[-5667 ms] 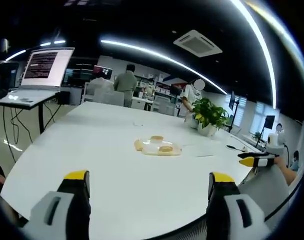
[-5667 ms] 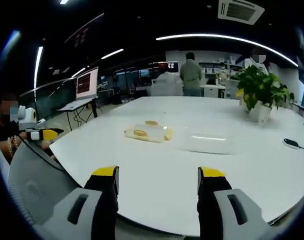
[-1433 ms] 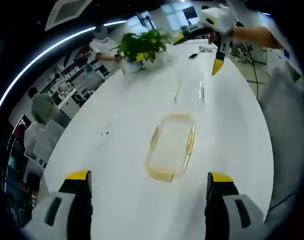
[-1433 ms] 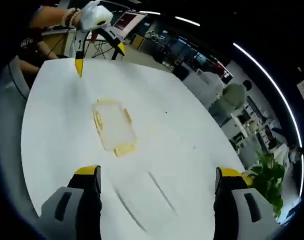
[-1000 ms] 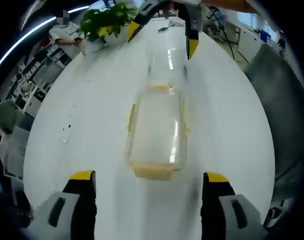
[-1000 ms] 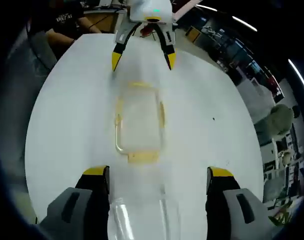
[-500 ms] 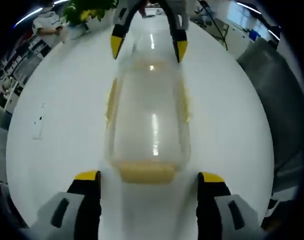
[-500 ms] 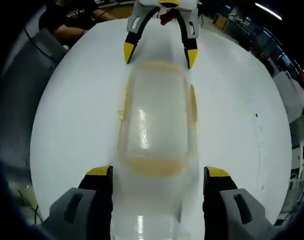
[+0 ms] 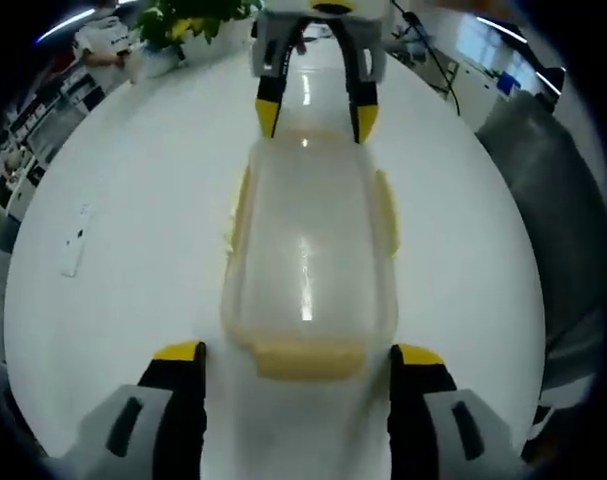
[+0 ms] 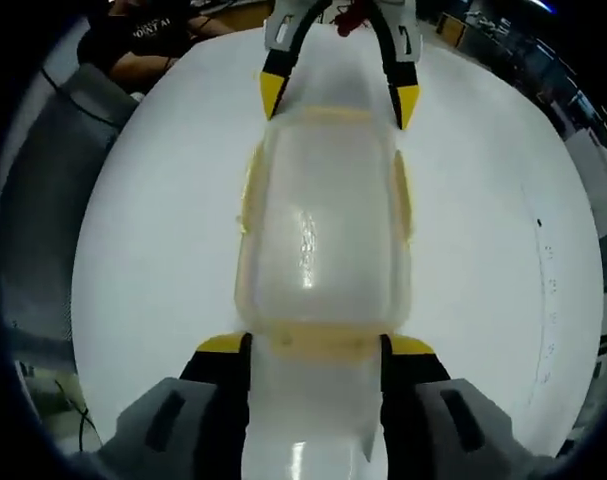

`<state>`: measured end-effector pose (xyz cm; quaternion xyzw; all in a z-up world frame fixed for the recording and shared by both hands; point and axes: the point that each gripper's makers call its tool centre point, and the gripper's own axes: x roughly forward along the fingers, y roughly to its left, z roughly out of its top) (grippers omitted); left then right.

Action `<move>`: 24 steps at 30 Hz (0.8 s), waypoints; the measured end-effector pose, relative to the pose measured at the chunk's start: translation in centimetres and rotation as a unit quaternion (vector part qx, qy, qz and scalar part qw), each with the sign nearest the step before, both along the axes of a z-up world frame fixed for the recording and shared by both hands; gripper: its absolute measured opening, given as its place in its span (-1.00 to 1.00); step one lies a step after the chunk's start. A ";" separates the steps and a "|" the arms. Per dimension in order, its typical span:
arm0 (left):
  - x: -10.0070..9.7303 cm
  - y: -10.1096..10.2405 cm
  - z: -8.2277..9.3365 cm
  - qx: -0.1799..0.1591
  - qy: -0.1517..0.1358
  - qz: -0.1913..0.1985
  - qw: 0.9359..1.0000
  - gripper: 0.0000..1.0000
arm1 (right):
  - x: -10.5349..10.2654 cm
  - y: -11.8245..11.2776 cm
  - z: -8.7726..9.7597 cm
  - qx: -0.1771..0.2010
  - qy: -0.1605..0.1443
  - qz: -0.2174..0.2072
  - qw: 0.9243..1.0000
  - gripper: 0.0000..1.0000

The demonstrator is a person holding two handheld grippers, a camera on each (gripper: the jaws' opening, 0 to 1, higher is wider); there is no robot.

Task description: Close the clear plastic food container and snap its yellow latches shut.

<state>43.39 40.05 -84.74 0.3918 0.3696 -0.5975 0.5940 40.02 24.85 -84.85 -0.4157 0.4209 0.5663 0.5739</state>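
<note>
At frame centre the clear rectangular plastic food container (image 9: 308, 250) sat lidded on the white worktop (image 9: 113, 200), yellow latches (image 10: 318, 340) seemingly unsnapped, both the left gripper (image 9: 295, 352) and the right gripper (image 10: 315, 346) spread, grasping nothing

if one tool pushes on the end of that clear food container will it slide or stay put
The clear food container looks empty and thin-walled, so it is probably light and apt to slide on the smooth glossy white table. It sits low and flat, so tipping seems unlikely. With the left tool and right tool at opposite ends, each may brace it against the other's push.

one container (image 9: 308, 245), two tools, one plant (image 9: 188, 20)
</note>
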 end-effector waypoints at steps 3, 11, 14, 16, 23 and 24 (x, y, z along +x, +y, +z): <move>-0.1 0.0 0.1 -0.003 0.001 0.000 1.000 0.28 | 0.2 0.0 0.0 0.004 0.000 -0.003 1.000 -0.03; -0.6 0.2 0.2 0.007 0.002 -0.003 1.000 -0.10 | 0.5 -0.1 0.3 0.012 -0.002 -0.032 0.999 -0.24; -1.0 0.2 0.3 0.010 0.002 0.000 1.000 -0.15 | 0.4 -0.1 0.3 0.013 -0.002 -0.030 0.999 -0.25; -1.5 0.4 0.3 0.016 0.003 -0.006 1.000 -0.26 | 0.4 -0.1 0.3 0.014 -0.003 -0.030 0.999 -0.25; -2.6 0.5 0.4 0.003 0.003 0.001 1.000 -0.34 | -1.0 -0.1 0.4 0.014 -0.017 -0.015 1.000 -0.28; -2.7 0.5 0.4 0.006 0.002 0.001 1.000 -0.34 | -0.9 -0.1 0.4 0.009 -0.021 -0.013 1.000 -0.28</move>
